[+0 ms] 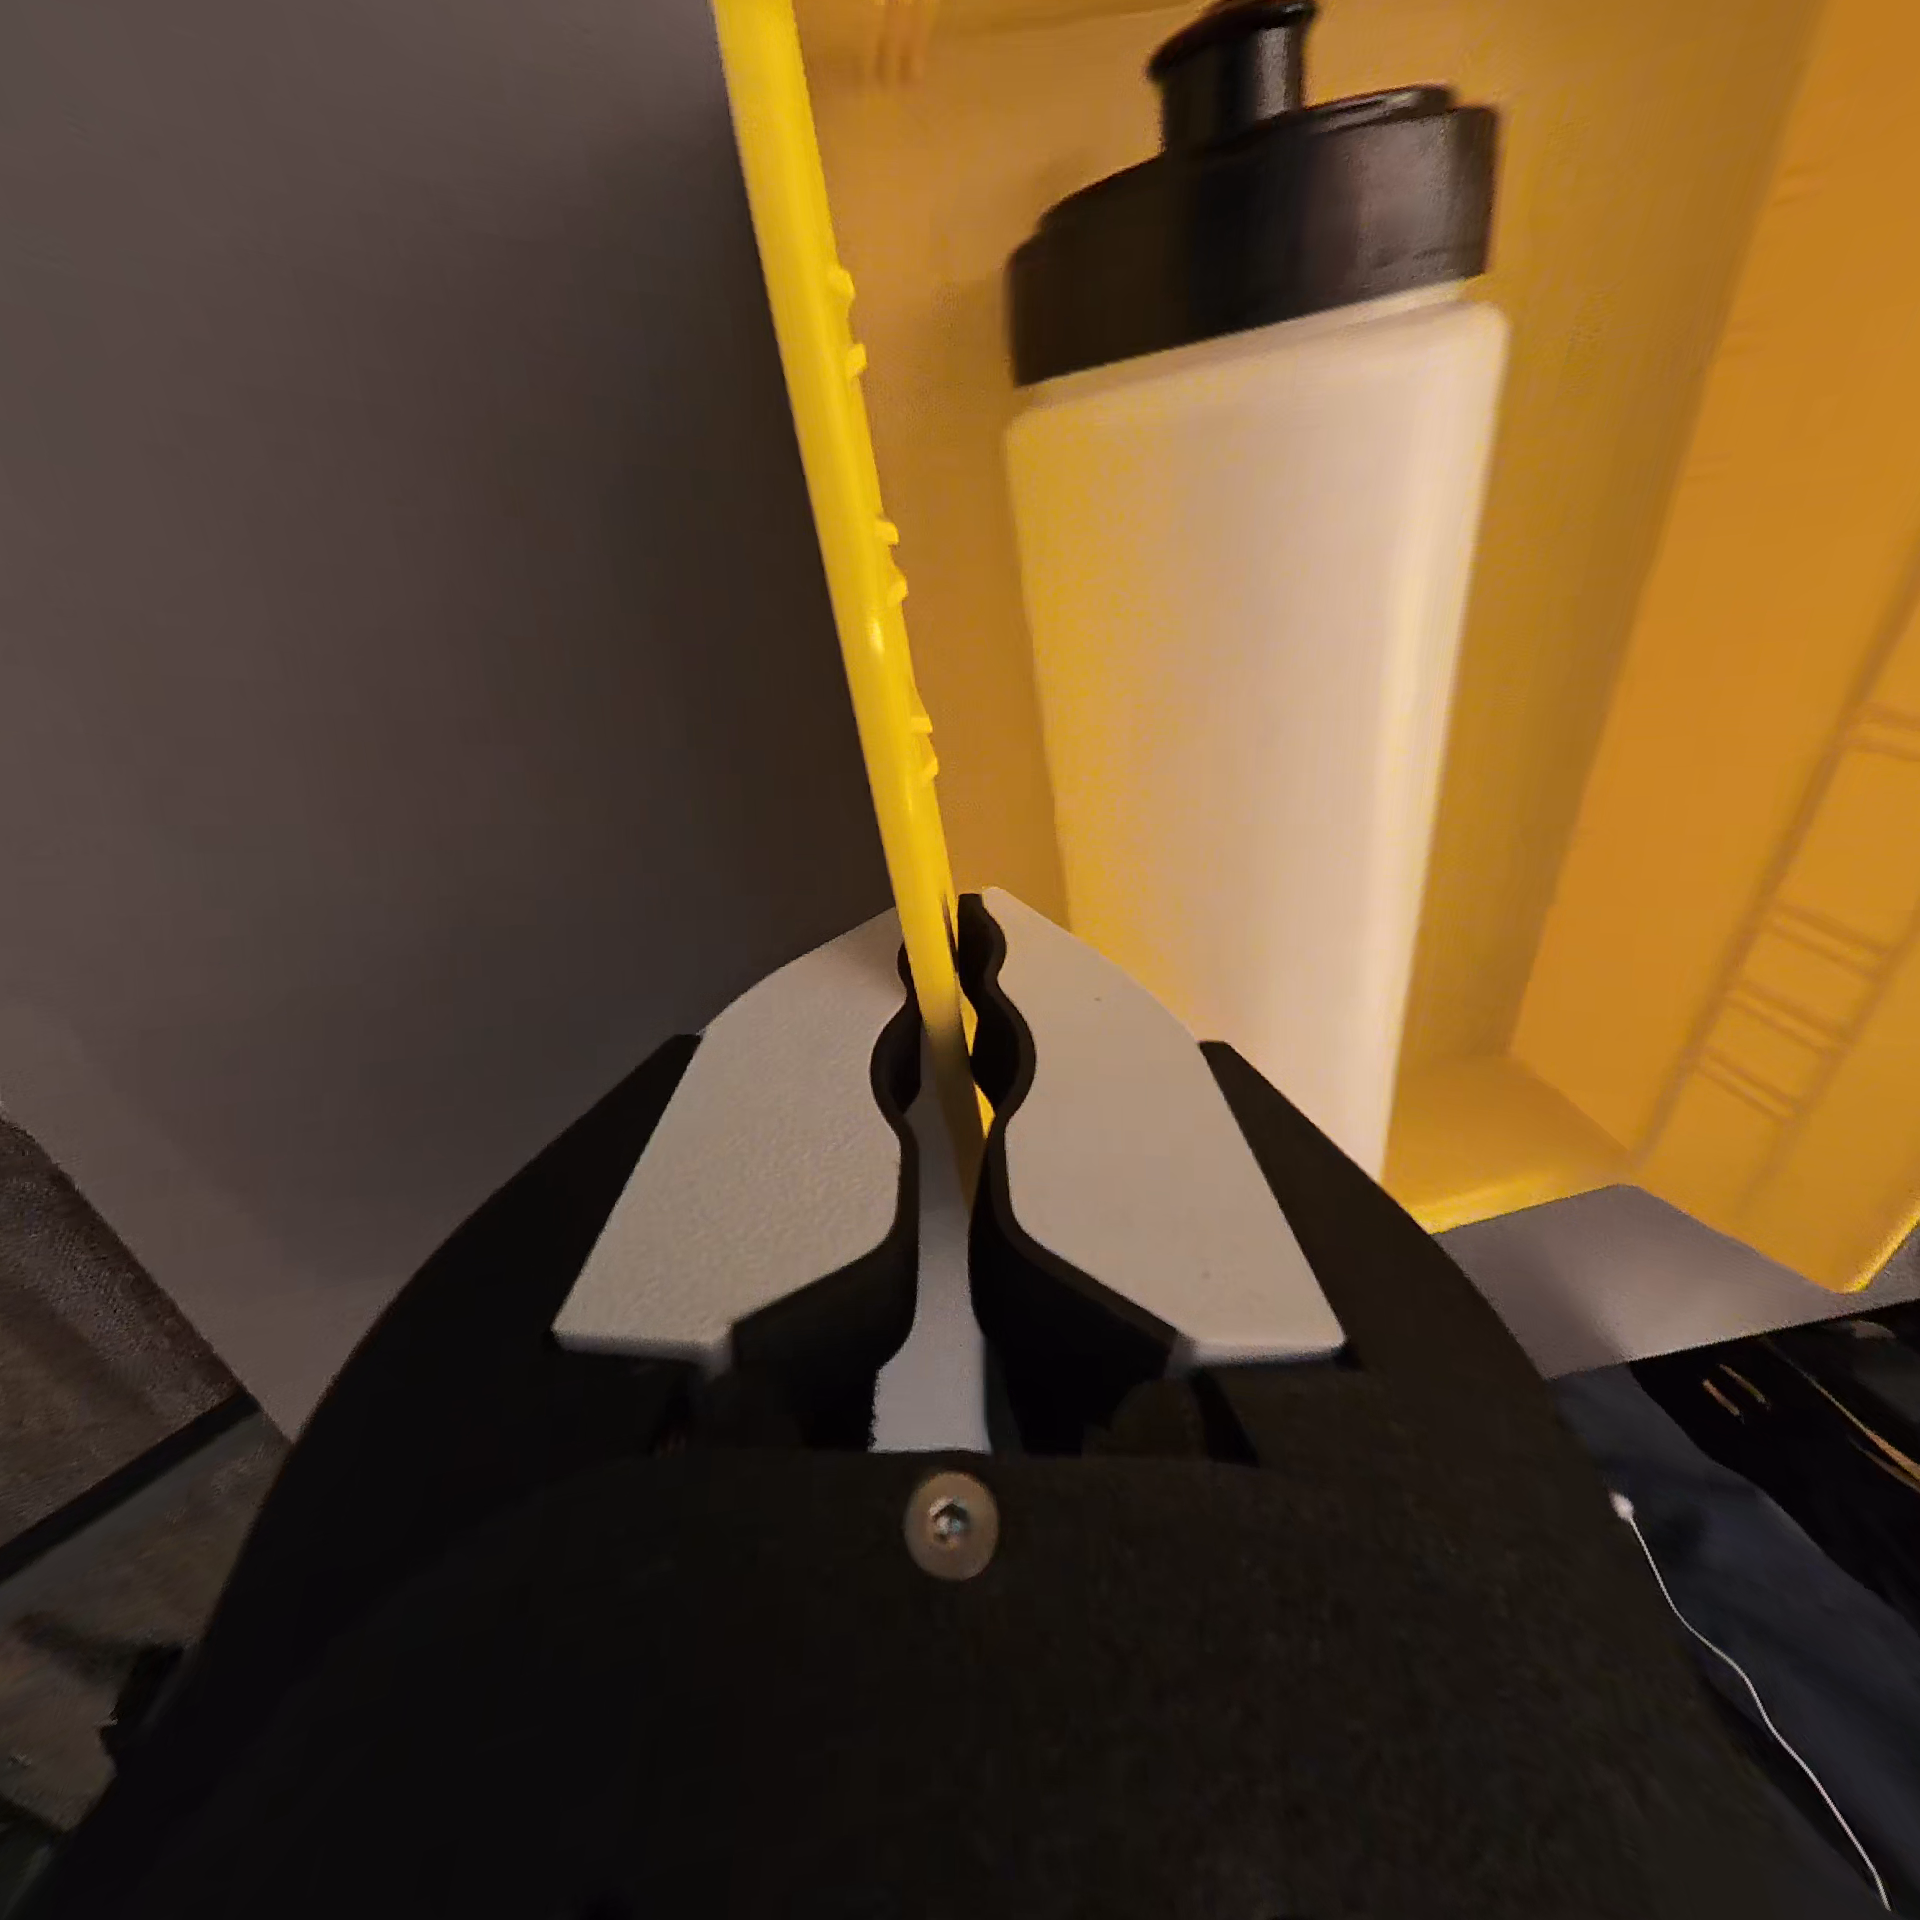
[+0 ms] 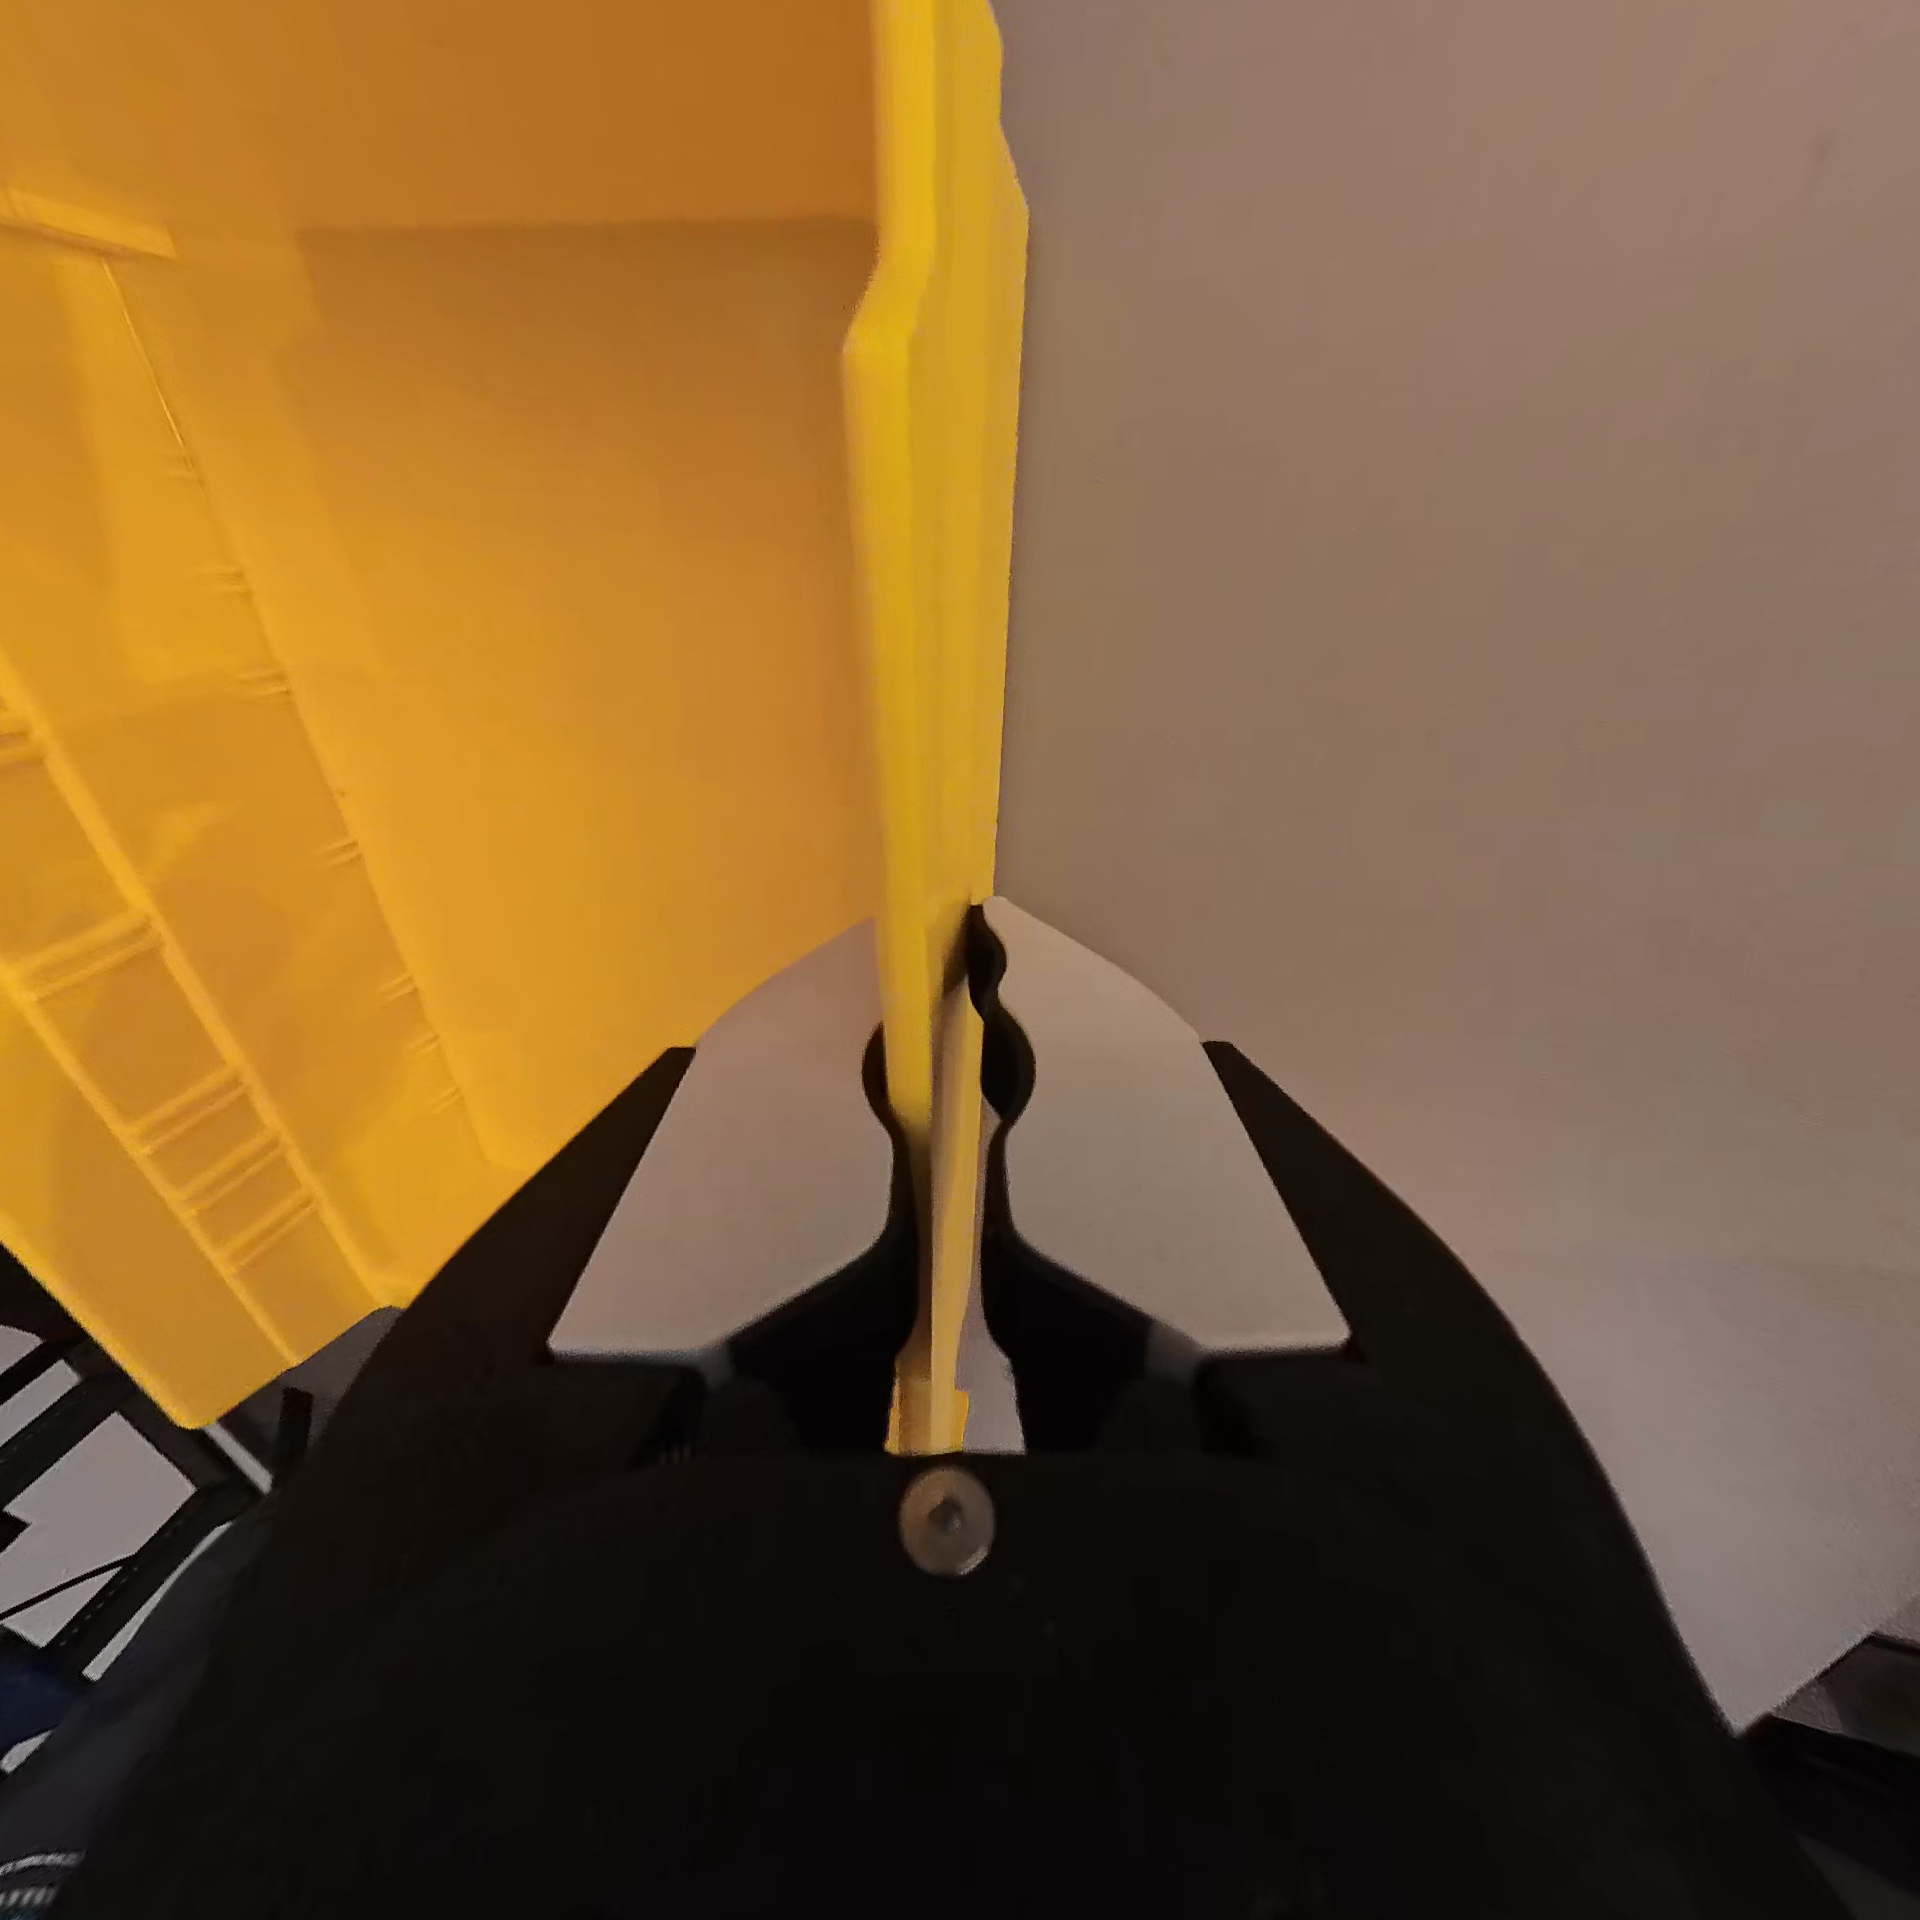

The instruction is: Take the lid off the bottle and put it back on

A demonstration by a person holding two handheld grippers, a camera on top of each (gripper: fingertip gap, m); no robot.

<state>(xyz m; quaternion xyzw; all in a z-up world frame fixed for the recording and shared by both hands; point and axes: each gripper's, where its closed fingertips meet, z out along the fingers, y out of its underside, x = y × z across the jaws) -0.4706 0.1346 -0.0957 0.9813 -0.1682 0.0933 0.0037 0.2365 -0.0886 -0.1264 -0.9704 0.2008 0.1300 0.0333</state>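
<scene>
Yellow bin (image 1: 831,499) pinched by both claws.
Left gripper (image 1: 940,997) and right gripper (image 2: 951,997) each squeeze a bin wall. White bottle (image 1: 1247,675) with black lid (image 1: 1257,249) on lies inside, upper right of the left view.

Left gripper (image 1: 945,997): matte black body, felt-like grain, flaring wide below the screw (image 1: 950,1525). Two pale grey fingers (image 1: 769,1164) above that screw, curved outer edges, black wavy inner pads. Right gripper (image 2: 951,997): same build. Silver round-headed screw (image 2: 945,1529) centred on black body; pale fingers (image 2: 1132,1174) and scalloped black pads above it.
</scene>
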